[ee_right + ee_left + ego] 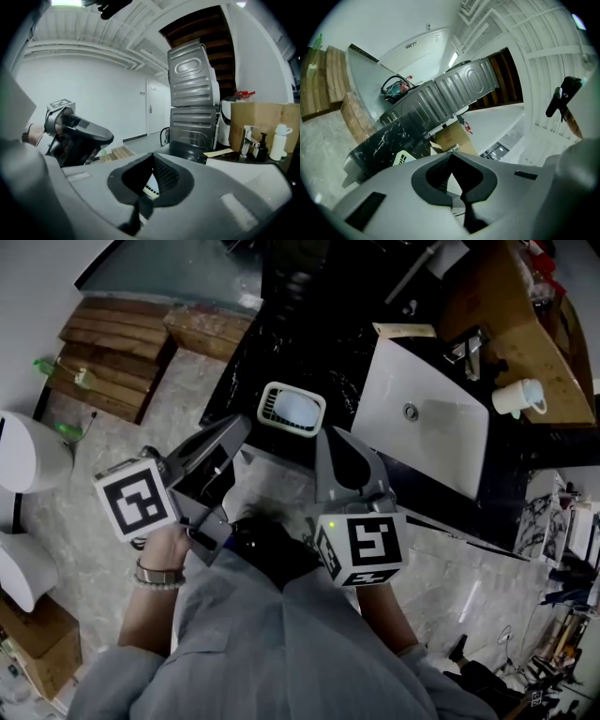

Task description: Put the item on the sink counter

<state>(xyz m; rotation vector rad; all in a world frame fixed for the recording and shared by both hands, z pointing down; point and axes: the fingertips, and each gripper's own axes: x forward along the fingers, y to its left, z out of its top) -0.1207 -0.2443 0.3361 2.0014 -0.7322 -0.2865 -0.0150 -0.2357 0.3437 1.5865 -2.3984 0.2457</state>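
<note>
Head view: soap dish [292,410] on tabletop [309,343] beside sink [441,442], likely delivered.
Left tool [240,426]: pressed together, empty.
Right tool [327,437]: pressed together, empty.

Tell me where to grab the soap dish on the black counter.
Probably its raised rim, jaws across the shorter span, coming down from above: the soap dish lies flat and open side up near the counter's front edge.
</note>
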